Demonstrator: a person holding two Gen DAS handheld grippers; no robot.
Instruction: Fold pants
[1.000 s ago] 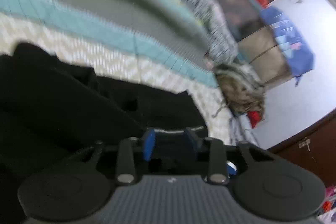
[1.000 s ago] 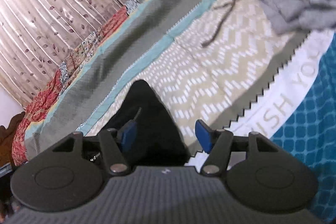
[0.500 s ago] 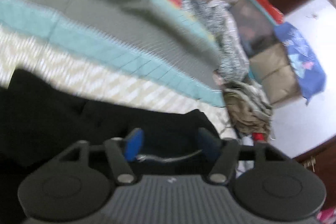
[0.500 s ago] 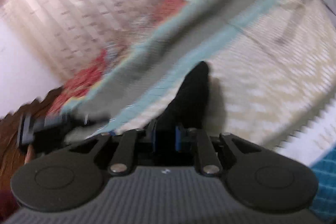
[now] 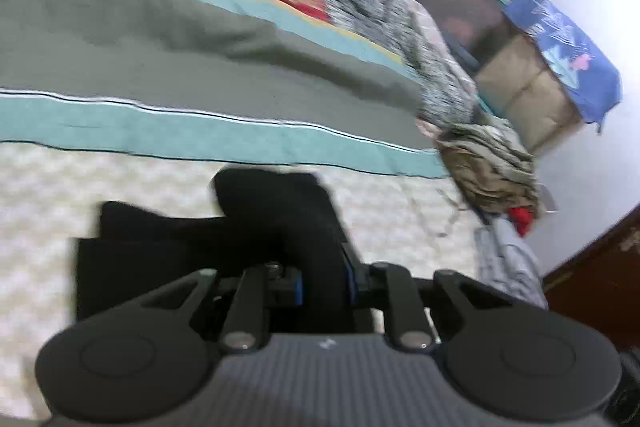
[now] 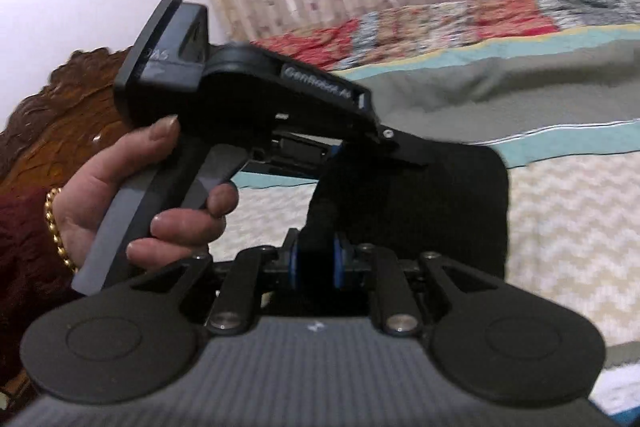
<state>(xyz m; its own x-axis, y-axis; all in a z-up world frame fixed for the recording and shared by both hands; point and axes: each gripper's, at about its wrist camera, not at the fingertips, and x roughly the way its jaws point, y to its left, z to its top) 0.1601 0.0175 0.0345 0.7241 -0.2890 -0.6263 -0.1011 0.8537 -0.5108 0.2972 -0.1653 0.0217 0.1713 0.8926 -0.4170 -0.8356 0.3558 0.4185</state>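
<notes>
Nearest, the right gripper (image 6: 315,263) is clamped on a fold of the black pants (image 6: 436,203); the left gripper (image 5: 323,281) pinches another bunch of the same cloth. The pants hang lifted between the 2 tongs, above the bed (image 5: 200,71). In the right view, the left hand (image 6: 160,195) holds its tool just beyond. For a clean fold, both grips should probably stay level and taut, with edges matched before lowering.

Black claw (image 6: 316,265), blue pads, maroon sleeve (image 6: 20,251)
</notes>
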